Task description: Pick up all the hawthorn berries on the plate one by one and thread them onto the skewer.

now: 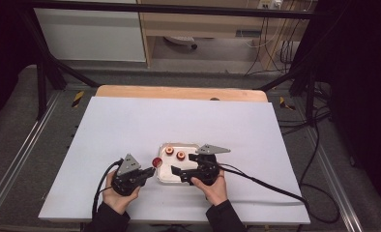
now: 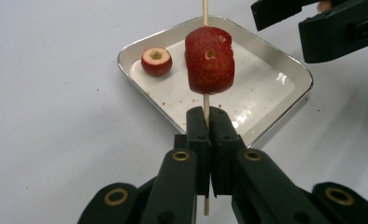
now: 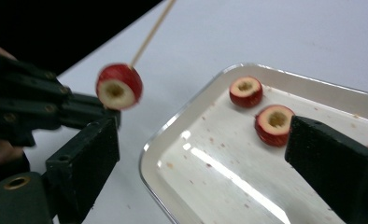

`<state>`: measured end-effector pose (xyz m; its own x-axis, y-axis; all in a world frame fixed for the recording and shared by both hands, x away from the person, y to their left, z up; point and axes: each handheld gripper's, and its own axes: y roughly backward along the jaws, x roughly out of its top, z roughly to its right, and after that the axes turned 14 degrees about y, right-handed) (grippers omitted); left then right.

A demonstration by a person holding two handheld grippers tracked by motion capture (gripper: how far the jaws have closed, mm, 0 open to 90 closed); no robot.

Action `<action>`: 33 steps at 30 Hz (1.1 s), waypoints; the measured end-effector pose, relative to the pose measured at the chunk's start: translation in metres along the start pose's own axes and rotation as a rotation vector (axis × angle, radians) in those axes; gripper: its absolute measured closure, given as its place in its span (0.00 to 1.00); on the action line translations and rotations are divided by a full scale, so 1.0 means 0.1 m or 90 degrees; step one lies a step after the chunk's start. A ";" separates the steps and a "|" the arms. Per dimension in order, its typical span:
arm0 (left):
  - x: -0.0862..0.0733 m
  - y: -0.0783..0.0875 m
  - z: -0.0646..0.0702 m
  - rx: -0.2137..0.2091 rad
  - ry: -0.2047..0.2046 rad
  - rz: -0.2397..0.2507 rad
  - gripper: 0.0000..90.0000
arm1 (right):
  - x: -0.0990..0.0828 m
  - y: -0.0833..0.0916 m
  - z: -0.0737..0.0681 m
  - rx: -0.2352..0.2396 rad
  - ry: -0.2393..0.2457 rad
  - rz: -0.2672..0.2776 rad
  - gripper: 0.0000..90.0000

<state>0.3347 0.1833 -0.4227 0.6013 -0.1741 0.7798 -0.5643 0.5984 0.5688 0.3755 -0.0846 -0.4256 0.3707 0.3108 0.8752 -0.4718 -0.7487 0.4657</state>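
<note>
Left gripper (image 2: 205, 122) is clamped tight on a thin wooden skewer (image 2: 205, 9), jaws pressed together with the stick running up between them. One red cored fruit (image 2: 209, 60) is threaded on the skewer, sitting just above the jaw tips, hole facing the camera in the left gripper view. In the high view the same fruit (image 1: 156, 162) hangs just off the left edge of the metal tray (image 1: 165, 180), above the white table (image 1: 130, 125).

Right gripper (image 3: 201, 158) stands wide apart, nothing between its jaws; it hovers over the tray (image 3: 173, 126), near the skewered fruit (image 3: 119, 86) but apart from it. In the high view it (image 1: 183, 164) sits over the tray's near half, held by the right hand (image 1: 212, 186). Left hand (image 1: 116, 195) holds its gripper just left of the tray.

Two more cored fruits (image 3: 245, 91) (image 3: 274, 124) lie in the tray's far part, close together, probably not touching — frame is a bit blurred. Red crumbs are scattered on the tray floor.
</note>
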 end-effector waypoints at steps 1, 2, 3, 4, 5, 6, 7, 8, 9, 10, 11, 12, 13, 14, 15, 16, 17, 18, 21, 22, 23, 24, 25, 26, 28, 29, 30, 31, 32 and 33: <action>0.00 0.01 -0.01 0.002 -0.004 -0.001 0.98 | 0.01 0.01 0.02 -0.005 0.013 -0.015 0.11; -0.01 0.02 -0.02 0.006 -0.006 -0.003 0.98 | 0.02 0.02 0.04 -0.009 0.027 -0.029 0.11; -0.02 0.02 -0.03 0.006 -0.007 -0.004 0.98 | 0.03 0.03 0.05 -0.013 0.035 -0.044 0.10; -0.02 0.03 -0.04 0.006 -0.006 -0.006 0.98 | 0.04 0.04 0.07 -0.013 0.041 -0.057 0.10; -0.03 0.04 -0.05 0.007 -0.007 -0.008 0.98 | 0.06 0.05 0.10 -0.015 0.043 -0.069 0.10; -0.04 0.04 -0.06 0.008 -0.008 -0.009 0.98 | 0.07 0.06 0.12 -0.016 0.047 -0.081 0.10; -0.04 0.05 -0.08 0.009 -0.009 -0.011 0.98 | 0.09 0.07 0.14 -0.017 0.048 -0.090 0.10; -0.05 0.05 -0.09 0.010 -0.010 -0.012 0.98 | 0.11 0.07 0.17 -0.019 0.050 -0.095 0.10; -0.05 0.06 -0.10 0.011 -0.011 -0.013 0.98 | 0.13 0.08 0.20 -0.020 0.046 -0.101 0.10; -0.06 0.06 -0.11 0.010 -0.011 -0.014 0.98 | 0.15 0.08 0.23 -0.023 0.045 -0.106 0.11; -0.06 0.06 -0.12 0.012 -0.012 -0.015 0.98 | 0.18 0.08 0.26 -0.027 0.044 -0.113 0.11; -0.07 0.06 -0.13 0.014 -0.013 -0.017 0.98 | 0.20 0.08 0.29 -0.032 0.049 -0.124 0.11; -0.08 0.06 -0.13 0.014 -0.015 -0.018 0.98 | 0.23 0.07 0.30 -0.038 0.058 -0.140 0.11; -0.08 0.07 -0.14 0.015 -0.015 -0.019 0.98 | 0.27 0.05 0.31 -0.043 0.068 -0.156 0.12; -0.08 0.07 -0.14 0.015 -0.016 -0.020 0.98 | 0.30 0.03 0.32 -0.045 0.079 -0.167 0.12; -0.08 0.07 -0.15 0.016 -0.015 -0.020 0.98 | 0.33 0.01 0.33 -0.042 0.084 -0.179 0.13; -0.08 0.07 -0.15 0.015 -0.013 -0.020 0.98 | 0.37 -0.02 0.33 -0.040 0.089 -0.189 0.13; -0.09 0.08 -0.16 0.014 -0.013 -0.020 0.98 | 0.39 -0.05 0.33 -0.038 0.095 -0.199 0.14; -0.09 0.08 -0.17 0.014 -0.012 -0.022 0.98 | 0.47 -0.15 0.33 -0.036 0.114 -0.237 0.15; -0.09 0.08 -0.17 0.015 -0.012 -0.022 0.98 | 0.49 -0.18 0.33 -0.034 0.120 -0.248 0.16; -0.09 0.08 -0.18 0.015 -0.011 -0.022 0.98 | 0.50 -0.22 0.33 -0.030 0.126 -0.259 0.17; -0.09 0.08 -0.18 0.016 -0.011 -0.022 0.98 | 0.52 -0.25 0.33 -0.029 0.130 -0.270 0.18; -0.09 0.08 -0.18 0.016 -0.010 -0.022 0.98 | 0.54 -0.28 0.33 -0.026 0.131 -0.278 0.19; -0.09 0.08 -0.19 0.014 -0.009 -0.022 0.98 | 0.55 -0.31 0.33 -0.023 0.134 -0.287 0.20; -0.09 0.08 -0.19 0.013 -0.008 -0.021 0.98 | 0.58 -0.37 0.34 -0.020 0.136 -0.298 0.23; -0.09 0.08 -0.19 0.013 -0.007 -0.022 0.98 | 0.59 -0.40 0.35 -0.019 0.133 -0.302 0.24; -0.09 0.07 -0.19 0.013 -0.007 -0.022 0.98 | 0.60 -0.42 0.35 -0.021 0.131 -0.309 0.26; -0.09 0.07 -0.19 0.012 -0.006 -0.023 0.98 | 0.61 -0.44 0.36 -0.024 0.126 -0.315 0.28; -0.09 0.07 -0.19 0.012 -0.004 -0.023 0.98 | 0.62 -0.47 0.37 -0.025 0.121 -0.320 0.30; -0.09 0.07 -0.19 0.011 -0.003 -0.024 0.98 | 0.62 -0.49 0.38 -0.025 0.110 -0.320 0.31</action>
<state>0.3360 0.2037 -0.4308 0.6193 -0.1997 0.7593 -0.5516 0.5776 0.6018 0.4521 -0.0515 -0.3992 0.4237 0.7200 0.5496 -0.3002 -0.4609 0.8352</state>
